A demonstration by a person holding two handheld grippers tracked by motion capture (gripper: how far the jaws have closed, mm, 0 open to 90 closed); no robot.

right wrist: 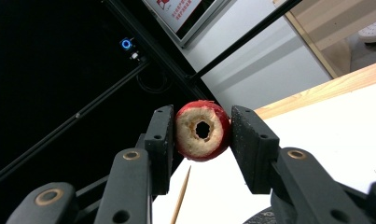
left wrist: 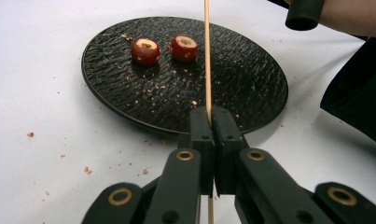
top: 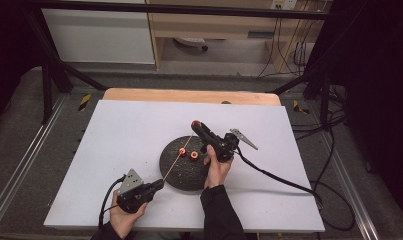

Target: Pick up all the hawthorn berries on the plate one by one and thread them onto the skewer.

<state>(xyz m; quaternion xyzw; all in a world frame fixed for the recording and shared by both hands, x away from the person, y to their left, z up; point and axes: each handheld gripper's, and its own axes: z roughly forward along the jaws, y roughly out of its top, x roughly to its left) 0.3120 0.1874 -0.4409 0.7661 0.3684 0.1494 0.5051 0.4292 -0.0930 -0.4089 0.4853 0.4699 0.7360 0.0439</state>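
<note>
High view first: we see a white tabletop [top: 119,130] with a round black plate [top: 181,172] near its middle. Our left gripper [top: 158,185] sits at the near left, its fingers closed on a thin wooden skewer [top: 176,157] that slants up over the plate toward our right gripper [top: 195,125]. In the left gripper view the skewer [left wrist: 207,56] runs straight up from between the shut fingers, and two cored red fruit pieces [left wrist: 145,51] [left wrist: 184,48] lie side by side on the plate's [left wrist: 251,79] far part, among crumbs. In the right gripper view our fingers clamp a third cored red fruit [right wrist: 203,130], hole facing the camera, with the skewer tip [right wrist: 182,196] just below it.
</note>
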